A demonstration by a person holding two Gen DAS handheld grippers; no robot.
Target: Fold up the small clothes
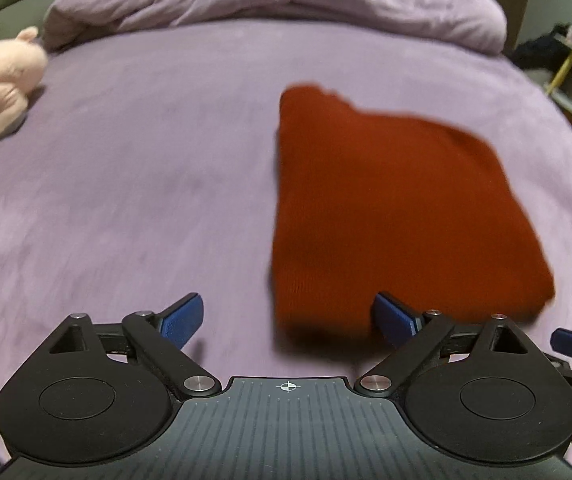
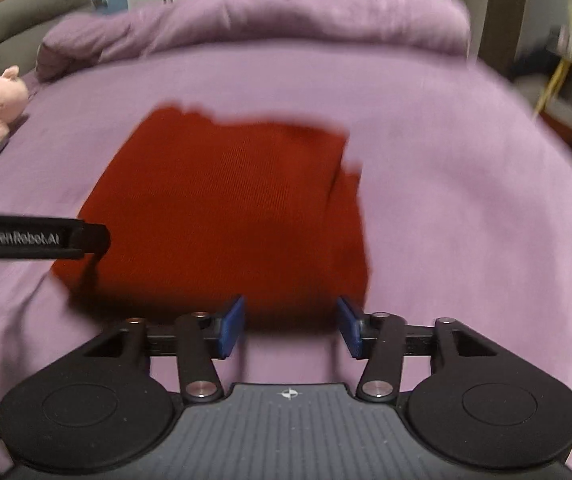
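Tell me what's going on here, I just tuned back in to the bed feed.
A person holding tongs in each hand is folding small clothes on a purple bed. A red garment lies on the bedspread in a folded rectangle, with nothing gripping it. The left tongs stand wide open beside its near edge. The right tongs are partly open and empty just short of it. A pink plush toy sits off to the left.

Red knit garment [image 1: 398,208], folded into a rough rectangle. It lies flat on the purple bedspread [image 1: 134,184]. Far edge uneven.
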